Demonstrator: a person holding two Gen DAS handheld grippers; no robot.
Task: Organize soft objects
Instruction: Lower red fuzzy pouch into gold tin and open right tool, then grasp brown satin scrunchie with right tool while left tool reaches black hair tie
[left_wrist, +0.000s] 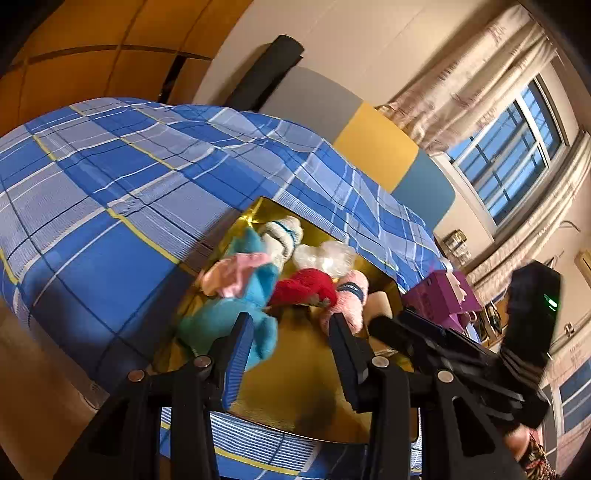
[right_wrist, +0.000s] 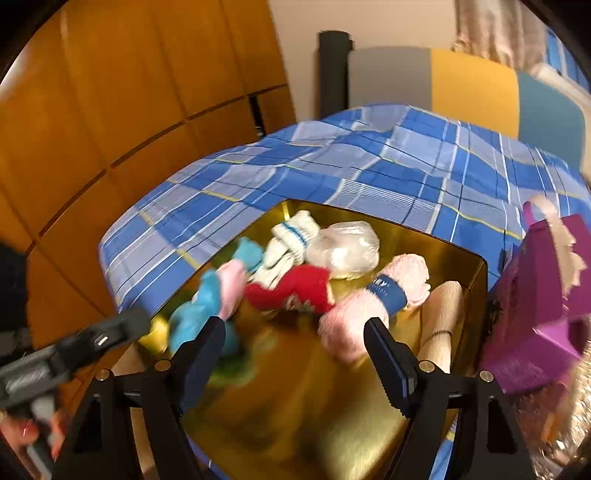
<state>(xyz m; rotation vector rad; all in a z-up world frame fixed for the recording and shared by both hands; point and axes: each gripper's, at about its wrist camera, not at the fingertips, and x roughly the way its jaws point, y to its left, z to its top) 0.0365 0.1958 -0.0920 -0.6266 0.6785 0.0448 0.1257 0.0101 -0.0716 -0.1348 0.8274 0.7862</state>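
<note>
A shiny gold tray (left_wrist: 295, 398) (right_wrist: 295, 398) lies on the bed and holds several soft things: a blue and pink sock bundle (left_wrist: 236, 295) (right_wrist: 207, 299), a white striped sock (left_wrist: 280, 236) (right_wrist: 291, 236), a red sock (left_wrist: 306, 288) (right_wrist: 295, 288), a clear plastic-wrapped bundle (left_wrist: 328, 258) (right_wrist: 343, 247), a fluffy pink sock with a blue band (left_wrist: 351, 291) (right_wrist: 369, 302) and a beige sock (right_wrist: 443, 314). My left gripper (left_wrist: 291, 332) is open and empty above the tray's near part. My right gripper (right_wrist: 295, 339) is open and empty above the tray, its fingers beside the blue and pink bundles.
The bed carries a blue plaid cover (left_wrist: 110, 177) (right_wrist: 369, 162). A purple box (right_wrist: 535, 302) (left_wrist: 439, 295) stands right of the tray. Orange wooden wardrobe doors (right_wrist: 110, 110) are at the left. A colour-block headboard (right_wrist: 461, 85) and a window (left_wrist: 509, 147) lie behind.
</note>
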